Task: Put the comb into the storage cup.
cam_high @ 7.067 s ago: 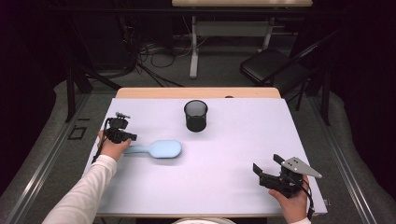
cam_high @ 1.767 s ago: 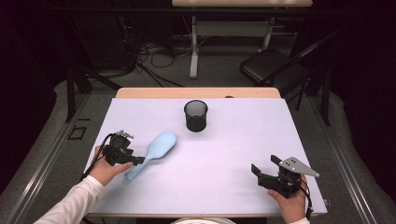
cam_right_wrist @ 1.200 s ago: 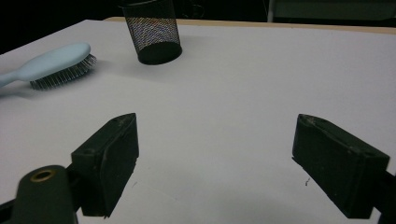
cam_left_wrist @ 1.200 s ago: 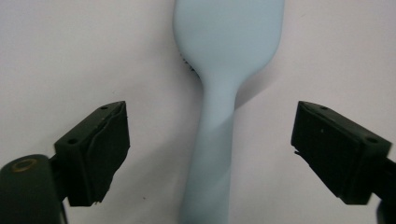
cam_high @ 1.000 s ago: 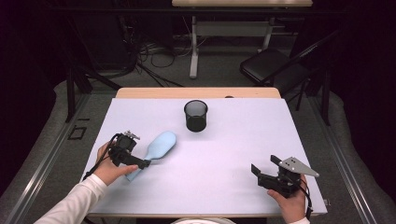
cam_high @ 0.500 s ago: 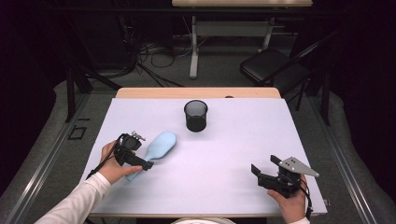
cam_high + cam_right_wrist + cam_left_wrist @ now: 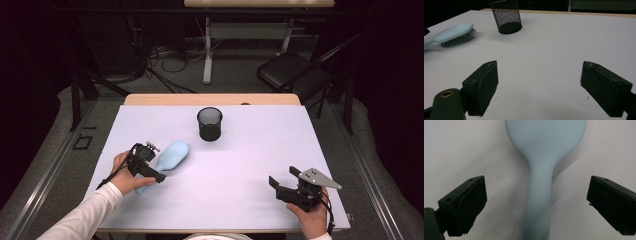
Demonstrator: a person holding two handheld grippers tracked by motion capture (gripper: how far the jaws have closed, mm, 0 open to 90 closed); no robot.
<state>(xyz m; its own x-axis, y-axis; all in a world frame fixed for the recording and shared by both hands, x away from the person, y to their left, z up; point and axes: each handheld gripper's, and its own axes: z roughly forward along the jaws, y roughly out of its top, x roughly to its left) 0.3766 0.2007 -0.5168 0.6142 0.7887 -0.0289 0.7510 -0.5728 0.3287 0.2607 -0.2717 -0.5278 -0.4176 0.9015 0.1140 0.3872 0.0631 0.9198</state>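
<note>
A light blue hairbrush (image 7: 171, 155) lies bristles-down and slanted on the white table (image 7: 240, 165), its head toward the mesh cup. My left gripper (image 7: 150, 169) hangs over its handle. In the left gripper view the handle (image 7: 539, 195) runs up between the jaws, which stand wide apart with a gap on each side, so the left gripper (image 7: 535, 182) is open. My right gripper (image 7: 283, 178) rests near the front right corner, pointing toward the middle. The right gripper (image 7: 540, 65) is open with only bare table between its jaws. The brush (image 7: 451, 32) lies far off to its left.
A black mesh cup (image 7: 209, 123) stands upright at the back middle of the table, also seen as the cup (image 7: 506, 16) from the right gripper. A dark folding chair (image 7: 295, 75) and cables lie on the floor beyond the far edge.
Since several seconds ago the brush has swung from level to slanted. In the last second my left gripper crept right along the handle. The right gripper has stayed put.
</note>
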